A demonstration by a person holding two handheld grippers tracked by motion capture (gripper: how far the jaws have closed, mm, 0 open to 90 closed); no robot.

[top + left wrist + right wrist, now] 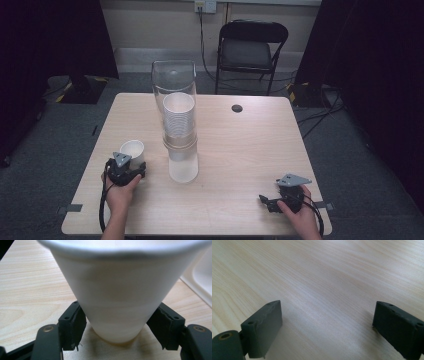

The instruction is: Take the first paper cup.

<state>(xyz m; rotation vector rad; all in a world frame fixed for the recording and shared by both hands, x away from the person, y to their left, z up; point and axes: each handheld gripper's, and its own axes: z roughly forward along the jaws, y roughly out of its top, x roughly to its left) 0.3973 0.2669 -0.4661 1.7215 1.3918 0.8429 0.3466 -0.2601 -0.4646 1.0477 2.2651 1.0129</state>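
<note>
1. Table [240, 150]: light wood; plenty of bare surface toward your right half; nothing crowds the work area, so you have room to move without nudging anything.
2. Clear dispenser tube [174, 80]: stands upright near the table's middle, long axis vertical; the stack of cups [179, 122] sits in it, mouths up, above a frosted base [183, 167]; it looks top-heavy to me, so keep your left forearm clear of it.
3. Single white cup [133, 150]: stands on the table at the left, just beside the tube base and apart from it; upright, mouth up, long axis vertical, tapering down to a narrow foot.
4. Left gripper [116, 326]: jaws spread around the cup's lower wall; left pad looks to be touching or nearly so, right pad is very close, but I can't tell whether it touches; no squeeze visible, and the wall isn't dented down there.
5. Step in hand, as I read it: grasp that cup; close slowly and evenly; the wall is thin, so stop at first firm contact; you're low on the taper, so the cup may slip upward out of the pads; consider gripping slightly higher; keep the jaws level so it doesn't tip.
6. Right gripper [280, 197]: rests near the table's front right corner, well apart from everything; jaws wide apart over bare wood, holding nothing; leave it parked.
</note>
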